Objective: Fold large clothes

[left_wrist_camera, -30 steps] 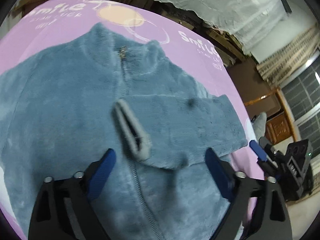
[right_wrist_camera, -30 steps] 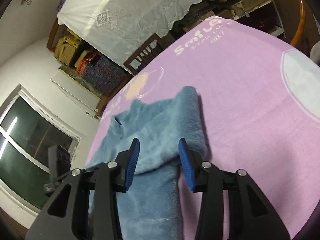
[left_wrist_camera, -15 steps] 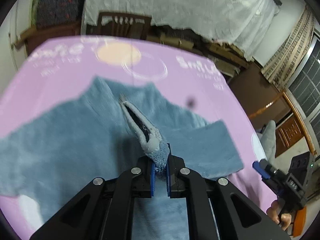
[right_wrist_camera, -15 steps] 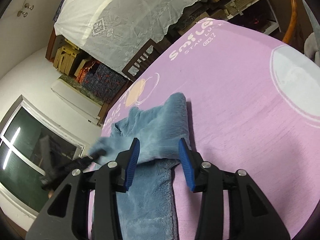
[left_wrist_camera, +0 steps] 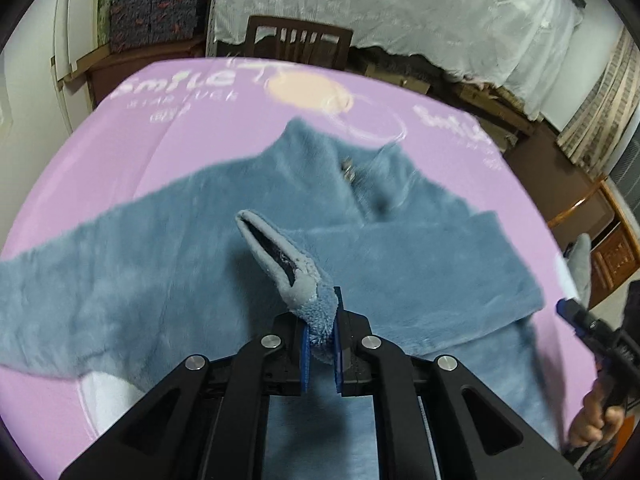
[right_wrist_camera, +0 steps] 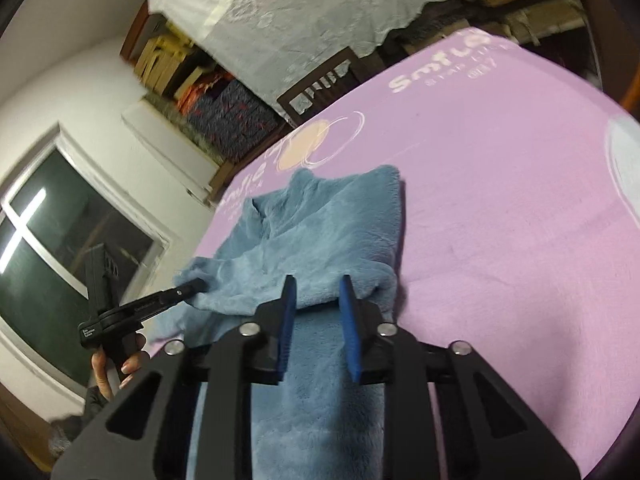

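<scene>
Left fingers pinching one jacket cuff; right fingers spread.

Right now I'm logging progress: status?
Left gripper shut on sleeve cuff, lifted. Right gripper open over fleece jacket. Other sleeve unfolded. Nothing in the way.
</scene>
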